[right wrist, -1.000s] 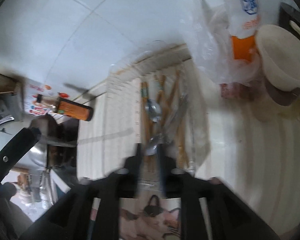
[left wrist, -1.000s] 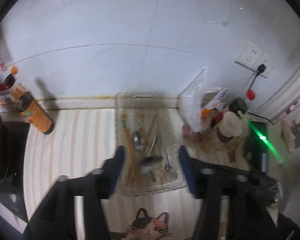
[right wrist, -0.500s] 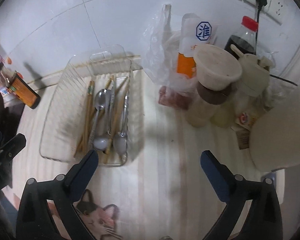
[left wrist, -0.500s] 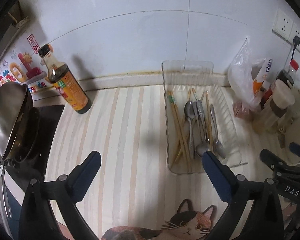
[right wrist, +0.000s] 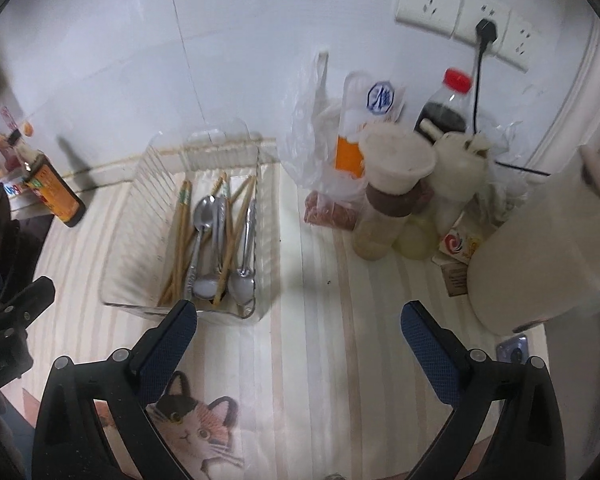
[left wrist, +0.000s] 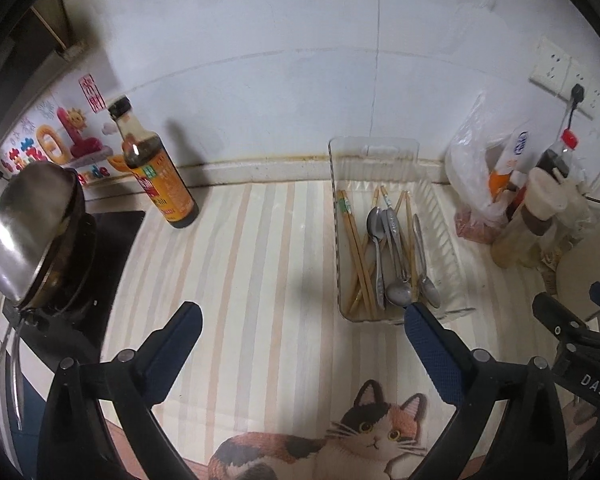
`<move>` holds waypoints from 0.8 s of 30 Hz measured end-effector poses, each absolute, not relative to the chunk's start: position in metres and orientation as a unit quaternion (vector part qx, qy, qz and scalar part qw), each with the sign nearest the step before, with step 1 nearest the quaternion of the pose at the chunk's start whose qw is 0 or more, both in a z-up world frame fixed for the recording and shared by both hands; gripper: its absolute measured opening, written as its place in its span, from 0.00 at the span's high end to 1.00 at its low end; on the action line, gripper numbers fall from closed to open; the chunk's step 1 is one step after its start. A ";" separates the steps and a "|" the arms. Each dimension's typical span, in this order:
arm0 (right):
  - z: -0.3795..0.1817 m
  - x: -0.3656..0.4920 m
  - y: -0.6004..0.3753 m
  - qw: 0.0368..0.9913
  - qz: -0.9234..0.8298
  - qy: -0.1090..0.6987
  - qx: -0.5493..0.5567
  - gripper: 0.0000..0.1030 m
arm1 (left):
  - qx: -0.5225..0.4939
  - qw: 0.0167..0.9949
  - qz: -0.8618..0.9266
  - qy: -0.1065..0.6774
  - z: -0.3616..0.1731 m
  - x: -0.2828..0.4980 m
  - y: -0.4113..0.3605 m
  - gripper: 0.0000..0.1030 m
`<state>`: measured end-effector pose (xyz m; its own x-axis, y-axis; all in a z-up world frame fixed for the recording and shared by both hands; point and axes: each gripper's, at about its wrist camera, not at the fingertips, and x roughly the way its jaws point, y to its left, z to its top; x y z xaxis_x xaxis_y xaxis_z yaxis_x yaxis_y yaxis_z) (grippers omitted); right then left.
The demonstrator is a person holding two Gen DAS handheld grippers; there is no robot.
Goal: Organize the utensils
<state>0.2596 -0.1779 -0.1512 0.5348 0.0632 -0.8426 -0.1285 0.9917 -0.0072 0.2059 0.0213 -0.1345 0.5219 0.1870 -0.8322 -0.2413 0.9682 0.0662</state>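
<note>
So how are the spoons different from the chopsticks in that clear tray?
The spoons are shiny silver metal; the chopsticks are tan with green bands. Spoons end in rounded bowls, while chopsticks stay thin and straight. Both lie mixed together in the clear tray.

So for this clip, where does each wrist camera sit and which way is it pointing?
Left wrist: on the left gripper, above the striped counter, facing the wall; own open fingers show, the right gripper at the edge.
Right wrist: on the right gripper, further right, facing the wall sockets; own open fingers show, the left gripper at the edge.
Shared: clear utensil tray, soy sauce bottle.
</note>
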 end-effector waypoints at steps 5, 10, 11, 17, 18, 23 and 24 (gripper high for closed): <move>-0.115 0.222 -0.186 0.891 0.064 0.449 -0.023 0.00 | -0.033 0.883 0.116 0.454 -0.103 0.174 0.015 0.00; -0.075 0.175 -0.196 0.903 0.081 0.422 -0.008 0.00 | -0.043 0.892 0.096 0.441 -0.076 0.138 0.008 0.00; -0.068 0.166 -0.198 0.905 0.086 0.417 -0.006 0.00 | -0.048 0.892 0.093 0.439 -0.071 0.131 0.007 0.00; -0.034 0.116 -0.204 0.912 0.109 0.396 0.005 0.00 | -0.046 0.902 0.068 0.425 -0.038 0.086 -0.007 0.00; -0.029 0.107 -0.204 0.914 0.111 0.391 0.006 0.00 | -0.045 0.904 0.064 0.421 -0.032 0.078 -0.011 0.00; -0.008 0.073 -0.208 0.918 0.119 0.377 0.017 0.00 | -0.047 0.911 0.047 0.406 -0.011 0.049 -0.020 0.00; -0.004 0.068 -0.209 0.919 0.120 0.375 0.019 0.00 | -0.047 0.912 0.046 0.405 -0.008 0.045 -0.022 0.00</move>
